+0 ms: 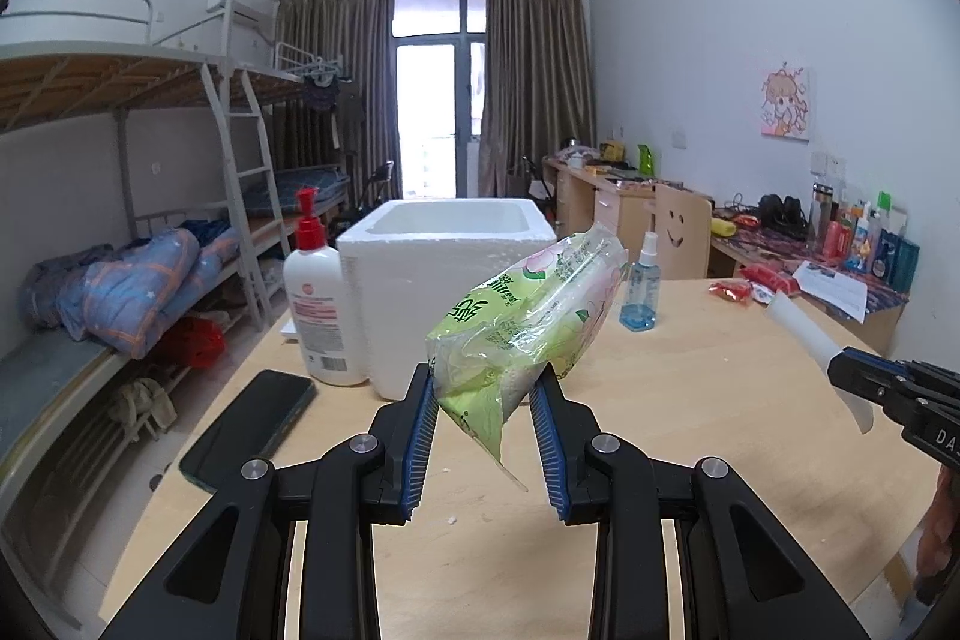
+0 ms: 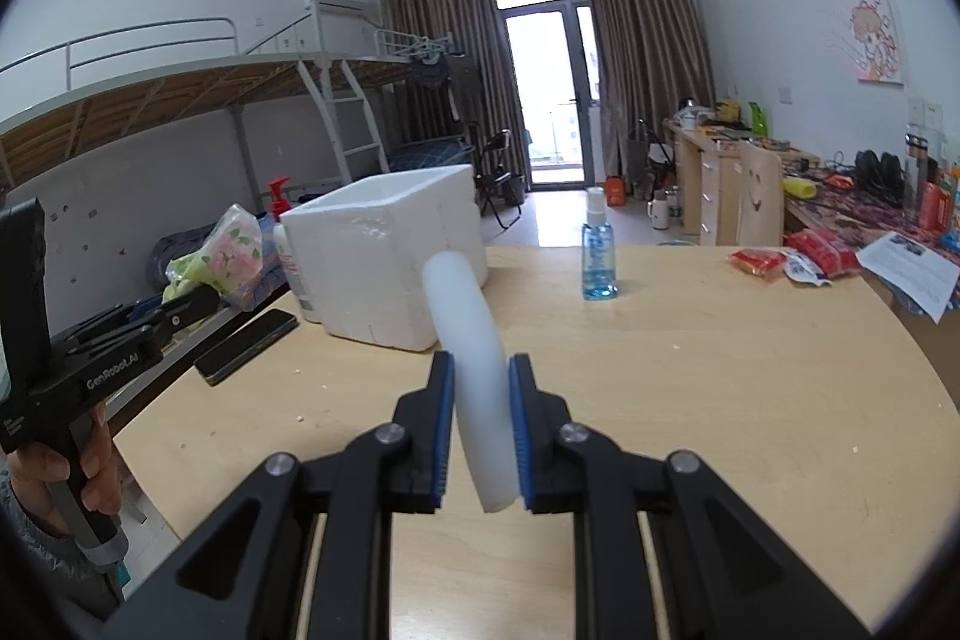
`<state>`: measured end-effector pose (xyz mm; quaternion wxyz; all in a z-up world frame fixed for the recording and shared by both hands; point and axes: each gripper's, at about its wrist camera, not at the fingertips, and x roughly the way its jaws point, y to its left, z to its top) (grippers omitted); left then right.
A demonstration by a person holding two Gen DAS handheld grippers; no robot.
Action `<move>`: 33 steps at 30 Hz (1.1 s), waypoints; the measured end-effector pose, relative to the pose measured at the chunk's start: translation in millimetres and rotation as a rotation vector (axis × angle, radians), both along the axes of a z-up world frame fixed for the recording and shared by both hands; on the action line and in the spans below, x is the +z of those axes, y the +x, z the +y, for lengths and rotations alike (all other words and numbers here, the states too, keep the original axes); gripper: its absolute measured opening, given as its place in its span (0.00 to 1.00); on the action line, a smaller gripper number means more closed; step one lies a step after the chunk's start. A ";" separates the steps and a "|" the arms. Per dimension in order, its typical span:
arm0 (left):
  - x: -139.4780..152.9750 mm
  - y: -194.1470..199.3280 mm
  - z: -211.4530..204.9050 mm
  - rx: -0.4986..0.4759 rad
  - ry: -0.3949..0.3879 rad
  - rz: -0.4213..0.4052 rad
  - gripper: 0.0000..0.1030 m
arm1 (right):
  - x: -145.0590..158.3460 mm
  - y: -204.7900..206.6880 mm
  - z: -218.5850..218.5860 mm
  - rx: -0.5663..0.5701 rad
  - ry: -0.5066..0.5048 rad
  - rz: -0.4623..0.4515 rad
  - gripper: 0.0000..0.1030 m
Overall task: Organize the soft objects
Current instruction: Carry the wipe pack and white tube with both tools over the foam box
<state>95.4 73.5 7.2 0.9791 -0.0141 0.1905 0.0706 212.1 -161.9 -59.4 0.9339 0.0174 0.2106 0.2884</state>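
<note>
We held the left gripper (image 1: 485, 388) above the pale wooden table (image 1: 690, 400), its blue-padded jaws pinching the lower end of a green-and-pink printed plastic tissue pack (image 1: 528, 304). The pack rose from the jaws, tilted up and to the right, clear of the table surface. In the left wrist view it overlapped the front right corner of the open white foam box (image 1: 444, 268); whether it was above the box opening we could not tell.

The right gripper (image 2: 480, 406) was closed on a bent white foam tube (image 2: 474, 358), pads pressing both sides of it near its lower end. The tube curved up and to the left, and its far end showed against the side of the white foam box. It too hung off the table.

We noted beside the box a white lotion bottle with a red pump (image 1: 318, 298), just left of it, and a black phone (image 1: 252, 424) lying flat nearer us. A small blue spray bottle (image 2: 599, 250) stood upright to the right of the box, apart from it. Red snack packets (image 2: 792, 256) lay at the far right edge. A hand (image 2: 54, 478) gripped the left tool's handle.
</note>
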 end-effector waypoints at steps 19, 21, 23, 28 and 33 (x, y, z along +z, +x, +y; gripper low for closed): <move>10.8 -12.6 25.6 0.030 -0.031 -0.028 0.32 | 22.1 3.4 45.2 0.150 -0.024 -0.060 0.21; 12.3 -10.5 26.1 0.029 -0.035 -0.026 0.32 | 24.9 5.7 48.9 0.160 -0.024 -0.061 0.21; 14.8 -7.9 26.7 0.031 -0.034 -0.025 0.32 | 27.5 5.7 51.2 0.167 -0.023 -0.063 0.21; 21.4 -3.5 29.9 0.026 -0.025 -0.033 0.32 | 36.0 10.5 58.2 0.179 -0.022 -0.065 0.21; 32.5 2.1 29.3 0.030 -0.002 -0.056 0.32 | 42.3 13.4 63.9 0.195 -0.022 -0.069 0.21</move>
